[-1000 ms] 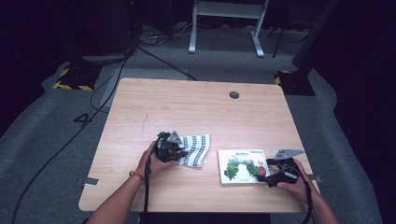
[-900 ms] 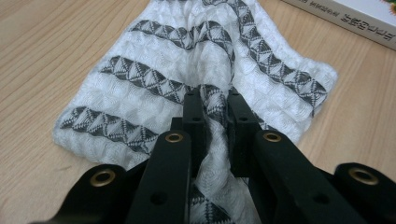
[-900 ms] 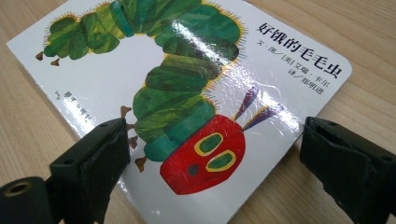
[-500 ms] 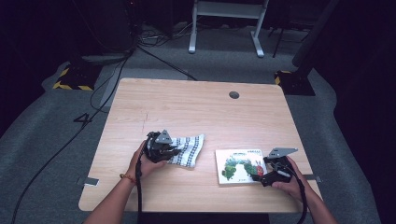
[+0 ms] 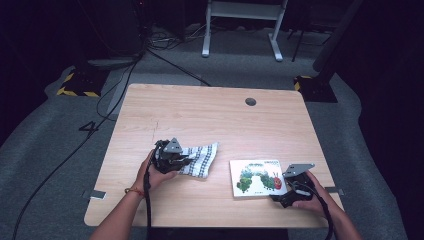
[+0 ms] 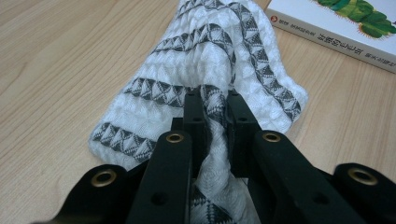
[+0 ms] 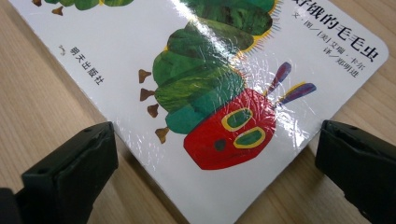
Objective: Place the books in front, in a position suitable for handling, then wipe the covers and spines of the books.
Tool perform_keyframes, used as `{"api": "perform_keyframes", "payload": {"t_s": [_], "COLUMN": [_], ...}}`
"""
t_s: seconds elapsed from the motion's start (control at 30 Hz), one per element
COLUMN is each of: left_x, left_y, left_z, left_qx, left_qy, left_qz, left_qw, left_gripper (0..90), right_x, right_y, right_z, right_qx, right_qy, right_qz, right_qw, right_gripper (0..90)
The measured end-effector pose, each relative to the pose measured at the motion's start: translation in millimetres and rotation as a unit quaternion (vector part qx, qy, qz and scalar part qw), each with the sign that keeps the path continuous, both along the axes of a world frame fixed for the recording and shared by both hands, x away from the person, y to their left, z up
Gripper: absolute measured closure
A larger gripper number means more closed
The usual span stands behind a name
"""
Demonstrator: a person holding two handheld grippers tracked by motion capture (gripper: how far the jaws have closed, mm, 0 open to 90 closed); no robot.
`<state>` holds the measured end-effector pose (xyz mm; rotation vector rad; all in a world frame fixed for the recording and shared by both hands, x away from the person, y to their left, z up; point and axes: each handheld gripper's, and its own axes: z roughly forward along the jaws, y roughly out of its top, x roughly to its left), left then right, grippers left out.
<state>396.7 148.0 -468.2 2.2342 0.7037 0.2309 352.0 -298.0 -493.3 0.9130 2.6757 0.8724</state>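
While the left claw (image 6: 215, 109) stays clamped, the cloth (image 6: 205, 70) shifted left.

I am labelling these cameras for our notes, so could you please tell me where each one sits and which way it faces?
High view: above the person's side, facing forward and down on the table; both forearms, the left hand-held gripper and the right hand-held gripper show.
Left gripper view: rides the left hand-held gripper, looking along its jaws, shut on the patterned cloth.
Right gripper view: rides the right hand-held gripper, looking between its open jaws at the caterpillar book.
Shared: the book's edge also shows in the left gripper view.
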Motion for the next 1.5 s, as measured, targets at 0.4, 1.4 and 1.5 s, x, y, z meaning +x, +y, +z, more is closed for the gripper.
{"api": "perform_keyframes", "payload": {"t_s": [0.4,1.4,1.5], "left_x": [1.2,-8.8,-7.2], "left_y": [1.4,-39.0,-60.8], "left_z": [2.0,14.0,12.7], "left_qx": [-0.011,-0.024,-0.008], "left_qy": [0.001,-0.02,-0.024], "left_qz": [-0.006,-0.049,-0.07], "left_qw": [0.9999,0.9983,0.9972], "left_gripper": [81.9,81.6,81.6], "right_x": [0.3,0.8,-0.2], "right_y": [27.7,3.3,8.3], "right_z": [-2.9,1.5,-0.7], "right_qx": [0.014,0.059,0.053], "right_qy": [-0.012,-0.017,-0.018], "right_qz": [-0.028,0.001,0.007], "right_qw": [0.9995,0.9981,0.9984], "right_gripper": [0.0,20.1,20.3]}}
